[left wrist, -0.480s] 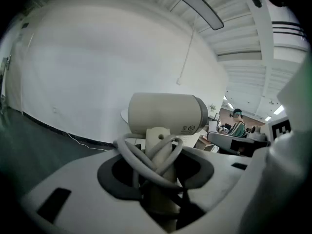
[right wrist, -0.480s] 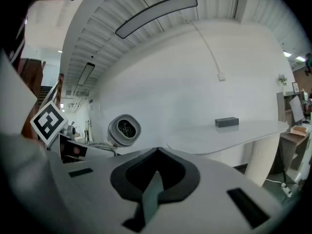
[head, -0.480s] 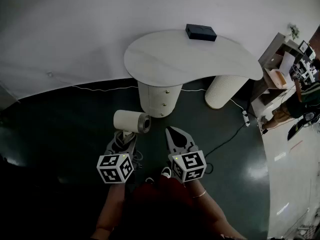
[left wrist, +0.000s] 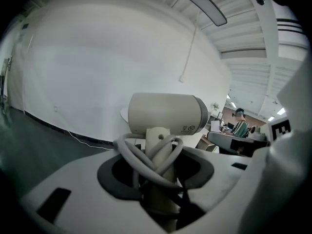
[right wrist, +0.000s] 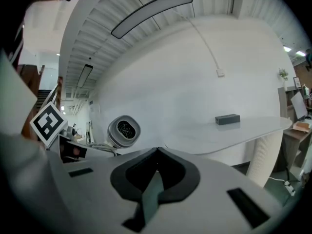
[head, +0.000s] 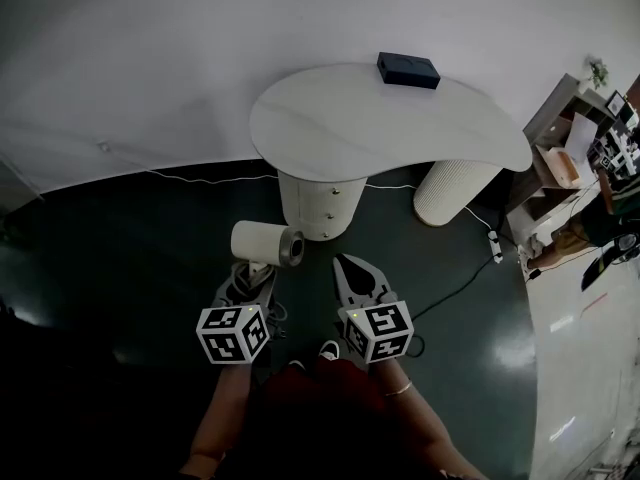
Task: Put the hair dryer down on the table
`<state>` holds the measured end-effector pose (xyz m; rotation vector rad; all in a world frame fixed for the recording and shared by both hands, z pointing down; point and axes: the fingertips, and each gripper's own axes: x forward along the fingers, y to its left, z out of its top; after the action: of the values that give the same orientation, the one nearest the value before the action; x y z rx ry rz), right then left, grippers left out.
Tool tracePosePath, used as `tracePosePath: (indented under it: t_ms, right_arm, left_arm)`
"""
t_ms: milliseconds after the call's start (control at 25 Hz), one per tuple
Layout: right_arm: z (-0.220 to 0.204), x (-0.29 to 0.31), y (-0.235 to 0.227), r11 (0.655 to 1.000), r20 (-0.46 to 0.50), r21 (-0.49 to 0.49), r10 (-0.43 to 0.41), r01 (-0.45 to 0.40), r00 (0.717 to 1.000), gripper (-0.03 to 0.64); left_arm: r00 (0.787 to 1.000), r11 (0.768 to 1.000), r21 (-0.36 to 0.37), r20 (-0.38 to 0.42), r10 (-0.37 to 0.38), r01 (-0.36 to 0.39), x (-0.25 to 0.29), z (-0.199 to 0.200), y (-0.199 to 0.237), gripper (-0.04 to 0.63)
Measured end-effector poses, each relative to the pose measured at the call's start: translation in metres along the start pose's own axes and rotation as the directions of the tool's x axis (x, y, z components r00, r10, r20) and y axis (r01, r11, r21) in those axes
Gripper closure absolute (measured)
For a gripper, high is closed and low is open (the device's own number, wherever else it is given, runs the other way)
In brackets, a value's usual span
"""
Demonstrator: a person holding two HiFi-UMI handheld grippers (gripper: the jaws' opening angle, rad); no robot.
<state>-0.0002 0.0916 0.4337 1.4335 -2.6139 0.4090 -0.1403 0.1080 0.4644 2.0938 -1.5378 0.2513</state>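
One hair dryer (head: pixel 264 243), seemingly clamped, in left hand-held gripper (head: pixel 252 270).

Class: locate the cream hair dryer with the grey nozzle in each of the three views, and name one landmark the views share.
Head view: the hair dryer is lower centre, just above the left gripper.
Left gripper view: centre, handle clamped between the jaws.
Right gripper view: left of centre, nozzle facing the camera.
Landmark: the white curved table with the dark box, in head and right gripper views.
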Motion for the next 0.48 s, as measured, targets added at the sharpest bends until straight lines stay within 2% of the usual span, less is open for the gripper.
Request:
tracePosePath:
  t_ms: [240,480]
  right_arm:
    - [0.008,0.011,-0.016,0.999,0.022,0.020,0.035,-0.035,0.999,0.601]
    - [0.017,0.011,-0.046,0.999,0.039,0.040,0.033,-0.034,0.999,0.601]
  left_arm:
    - [1.000,1.000,0.015,0.006,0.026,-0.027,0.017,0.012,-0.003,0.391]
    - [0.999,0.999,0.019,0.021,0.048,-0.048,0.032,0.023,-0.014,0.391]
